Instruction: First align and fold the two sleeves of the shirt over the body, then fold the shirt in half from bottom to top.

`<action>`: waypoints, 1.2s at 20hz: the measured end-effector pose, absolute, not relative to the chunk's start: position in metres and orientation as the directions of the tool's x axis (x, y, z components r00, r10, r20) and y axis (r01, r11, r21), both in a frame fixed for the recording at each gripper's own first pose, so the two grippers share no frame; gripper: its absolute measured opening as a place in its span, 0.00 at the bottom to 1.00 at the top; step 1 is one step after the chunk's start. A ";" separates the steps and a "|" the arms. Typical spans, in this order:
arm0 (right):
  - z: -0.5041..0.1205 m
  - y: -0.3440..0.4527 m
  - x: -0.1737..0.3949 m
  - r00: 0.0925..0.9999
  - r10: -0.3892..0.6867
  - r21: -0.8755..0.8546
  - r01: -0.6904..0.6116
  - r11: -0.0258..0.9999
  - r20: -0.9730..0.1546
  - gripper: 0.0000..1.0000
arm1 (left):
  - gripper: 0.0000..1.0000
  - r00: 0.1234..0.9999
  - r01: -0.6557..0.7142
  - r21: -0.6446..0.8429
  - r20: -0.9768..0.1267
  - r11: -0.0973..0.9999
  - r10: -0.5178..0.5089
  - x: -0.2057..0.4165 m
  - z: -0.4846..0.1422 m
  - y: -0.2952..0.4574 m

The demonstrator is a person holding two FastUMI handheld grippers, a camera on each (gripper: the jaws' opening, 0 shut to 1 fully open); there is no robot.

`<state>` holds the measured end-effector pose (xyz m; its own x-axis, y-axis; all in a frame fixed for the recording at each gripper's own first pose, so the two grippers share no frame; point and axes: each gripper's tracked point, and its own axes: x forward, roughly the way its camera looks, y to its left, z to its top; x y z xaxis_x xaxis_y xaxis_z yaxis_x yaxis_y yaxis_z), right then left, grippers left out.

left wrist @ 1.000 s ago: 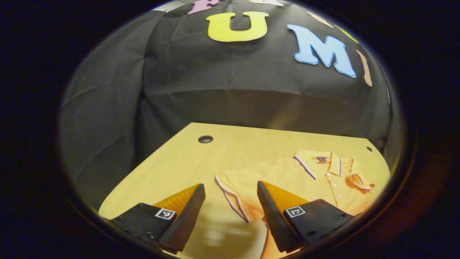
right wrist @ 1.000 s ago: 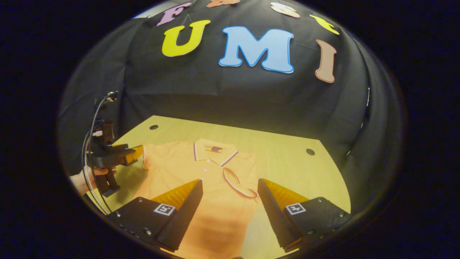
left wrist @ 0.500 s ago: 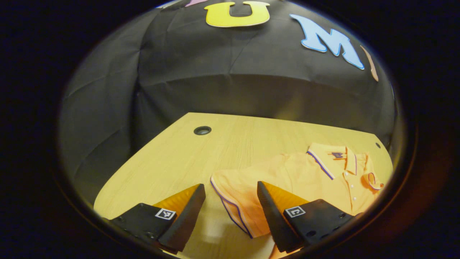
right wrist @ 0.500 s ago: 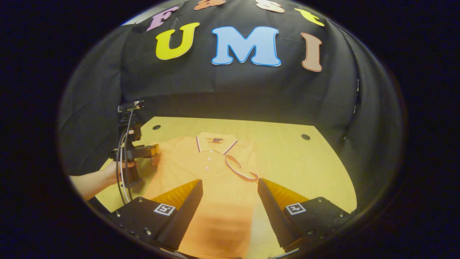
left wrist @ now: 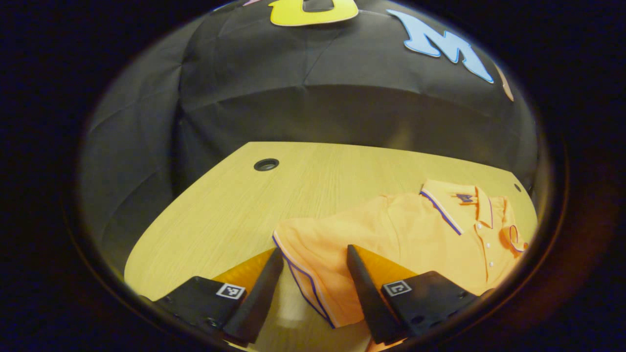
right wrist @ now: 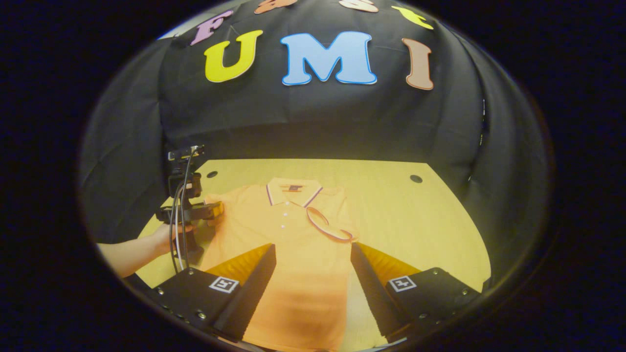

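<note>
An orange polo shirt (right wrist: 288, 230) with a purple-trimmed collar lies flat on the wooden table (right wrist: 415, 220). One sleeve is folded onto the chest, and its cuff (right wrist: 328, 229) curls there. The other sleeve (left wrist: 313, 234) is spread out to the side. My left gripper (left wrist: 313, 252) is open low over that sleeve, and the trimmed cuff edge (left wrist: 305, 286) runs between its fingers. In the right gripper view, a hand (right wrist: 166, 237) holds the left gripper (right wrist: 215, 211) at the shirt's left side. My right gripper (right wrist: 312, 246) hangs open above the shirt's lower body, holding nothing.
The table has round cable holes (left wrist: 266, 164) (right wrist: 415, 178) near its back corners. Bare wood (left wrist: 220, 220) lies left of the spread sleeve and more bare wood (right wrist: 420, 230) lies right of the shirt. The black cloth wall closes off the back.
My left gripper has moved forward and down, so the sleeve cuff now lies between its fingers. The right gripper has drawn back slightly and stays open over the shirt.
</note>
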<state>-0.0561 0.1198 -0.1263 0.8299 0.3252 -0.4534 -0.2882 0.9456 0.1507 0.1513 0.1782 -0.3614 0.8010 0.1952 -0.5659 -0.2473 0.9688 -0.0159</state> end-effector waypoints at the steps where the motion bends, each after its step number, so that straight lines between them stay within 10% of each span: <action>1: -0.128 0.120 -0.056 0.827 0.326 0.154 -0.287 0.945 -0.459 0.96 | 0.78 0.803 -0.244 -0.017 -0.564 0.970 0.192 0.153 -0.361 0.178; 3: -0.133 0.118 -0.056 0.821 0.323 0.159 -0.280 0.947 -0.471 0.95 | 0.63 0.807 -0.236 -0.015 -0.560 0.972 0.187 0.154 -0.362 0.176; 6: -0.137 0.116 -0.058 0.818 0.322 0.173 -0.272 0.947 -0.477 0.96 | 0.15 0.805 -0.226 0.016 -0.560 0.974 0.196 0.156 -0.361 0.176; 8: -0.138 0.113 -0.058 0.821 0.314 0.167 -0.266 0.949 -0.477 0.96 | 0.08 0.801 -0.217 0.032 -0.565 0.976 0.196 0.157 -0.359 0.173; 24: -0.153 0.111 -0.060 0.840 0.255 0.210 -0.173 0.962 -0.478 0.96 | 0.08 0.880 -0.002 0.162 -0.468 0.987 0.079 0.180 -0.297 0.078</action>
<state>-0.0602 0.1110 -0.1527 0.8403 0.2554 -0.4781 -0.1731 0.9623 0.2098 0.1799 0.0779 -0.2969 0.8801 0.0787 -0.4683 -0.0022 0.9868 0.1618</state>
